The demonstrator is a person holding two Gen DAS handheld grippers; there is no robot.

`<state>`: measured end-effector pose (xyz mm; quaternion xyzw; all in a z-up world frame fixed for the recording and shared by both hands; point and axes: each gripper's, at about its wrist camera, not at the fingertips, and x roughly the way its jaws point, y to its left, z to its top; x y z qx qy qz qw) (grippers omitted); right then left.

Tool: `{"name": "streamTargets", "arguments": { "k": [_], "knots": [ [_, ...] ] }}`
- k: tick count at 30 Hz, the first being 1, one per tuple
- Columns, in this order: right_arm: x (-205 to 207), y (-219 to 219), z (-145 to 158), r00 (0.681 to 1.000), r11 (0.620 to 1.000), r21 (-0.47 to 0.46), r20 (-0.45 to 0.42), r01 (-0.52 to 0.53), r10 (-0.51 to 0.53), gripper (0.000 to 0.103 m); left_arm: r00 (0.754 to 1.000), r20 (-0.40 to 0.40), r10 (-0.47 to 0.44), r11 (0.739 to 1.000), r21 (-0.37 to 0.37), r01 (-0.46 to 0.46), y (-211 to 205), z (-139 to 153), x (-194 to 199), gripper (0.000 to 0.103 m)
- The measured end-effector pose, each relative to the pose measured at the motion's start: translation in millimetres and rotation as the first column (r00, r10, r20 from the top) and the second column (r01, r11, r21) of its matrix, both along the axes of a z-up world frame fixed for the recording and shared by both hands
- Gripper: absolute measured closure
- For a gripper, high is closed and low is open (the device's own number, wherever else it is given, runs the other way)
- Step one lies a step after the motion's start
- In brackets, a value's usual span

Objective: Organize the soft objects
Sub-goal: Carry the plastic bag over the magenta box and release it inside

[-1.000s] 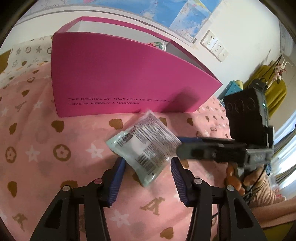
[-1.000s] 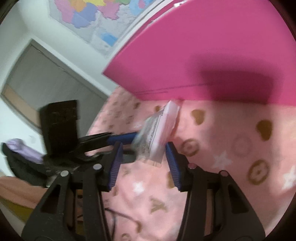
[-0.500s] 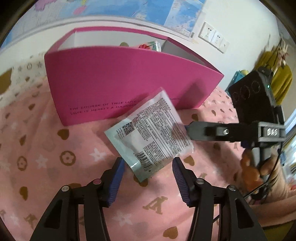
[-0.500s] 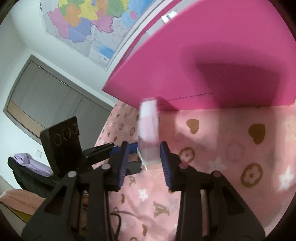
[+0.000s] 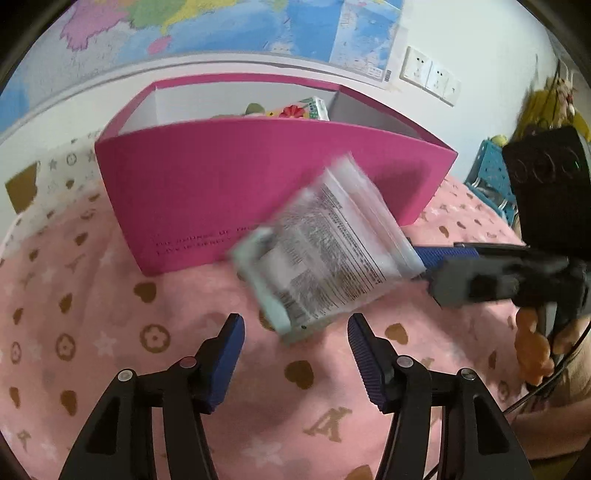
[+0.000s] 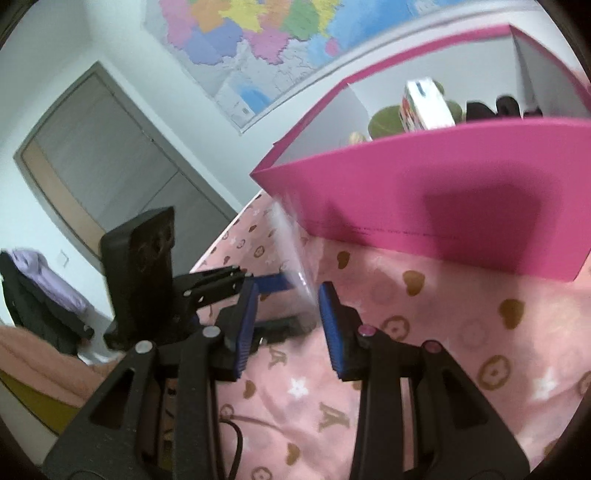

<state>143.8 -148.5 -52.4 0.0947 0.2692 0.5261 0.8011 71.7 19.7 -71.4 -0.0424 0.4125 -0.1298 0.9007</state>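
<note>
My right tongs (image 6: pixel 286 314) pinch the packet (image 5: pixel 325 254) by its right edge, mid-frame before the pink box (image 5: pixel 258 192). Its printed label is too blurred to read; its long axis tilts toward upper right. The box's lettering is illegible. My left tongs (image 5: pixel 295 328) gape empty below it.

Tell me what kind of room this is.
Most likely a bedroom at home. A pink patterned blanket covers a soft surface like a bed, a large map hangs on the wall above it, and clothes are draped beside a grey door.
</note>
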Motion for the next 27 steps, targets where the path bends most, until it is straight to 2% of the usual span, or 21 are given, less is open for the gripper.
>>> {"name": "streamTargets", "arguments": {
  "k": [3,5,8,11,13,15,17,21,25,27],
  "knots": [
    [-2,4,-3,1.0,0.998,-0.056,0.018,0.0,0.001,0.065,1.0,-0.01,-0.02,1.0,-0.009,0.02,-2,-3,-2,0.044],
    [1,4,-8,1.0,0.999,-0.047,-0.009,-0.01,0.009,0.065,0.999,-0.023,-0.033,0.999,-0.012,0.033,-5,-5,-2,0.044],
    [3,11,-10,1.0,0.999,-0.037,-0.02,-0.006,0.005,0.065,1.0,-0.009,-0.029,0.999,0.028,0.029,-9,-2,-5,0.044],
    [6,19,-7,1.0,0.999,-0.036,-0.031,0.005,-0.006,0.065,1.0,0.011,0.016,0.998,0.068,-0.017,-6,2,-2,0.044],
    [12,20,-7,0.999,0.999,-0.039,-0.044,0.029,-0.031,0.065,0.999,0.015,0.046,0.997,0.059,-0.047,1,3,1,0.046],
    [15,17,-8,0.997,0.999,-0.026,-0.064,0.035,-0.036,0.065,0.998,0.013,0.057,0.997,0.044,-0.058,8,4,4,0.054],
    [20,14,-10,0.995,0.999,-0.009,-0.097,0.036,-0.037,0.065,0.999,0.019,0.05,0.998,0.038,-0.051,10,5,5,0.059],
    [31,7,-16,0.983,0.998,0.023,-0.176,0.051,-0.046,0.065,0.999,0.019,0.038,0.999,0.03,-0.038,8,6,9,0.059],
    [49,-1,-26,0.953,0.994,0.071,-0.296,0.087,-0.062,0.055,1.0,-0.013,0.024,1.0,-0.015,-0.024,6,4,17,0.059],
    [54,-3,-28,0.944,0.992,0.088,-0.324,0.093,-0.06,0.055,0.999,-0.029,0.02,0.999,-0.037,-0.021,7,2,20,0.058]
  ]
}}
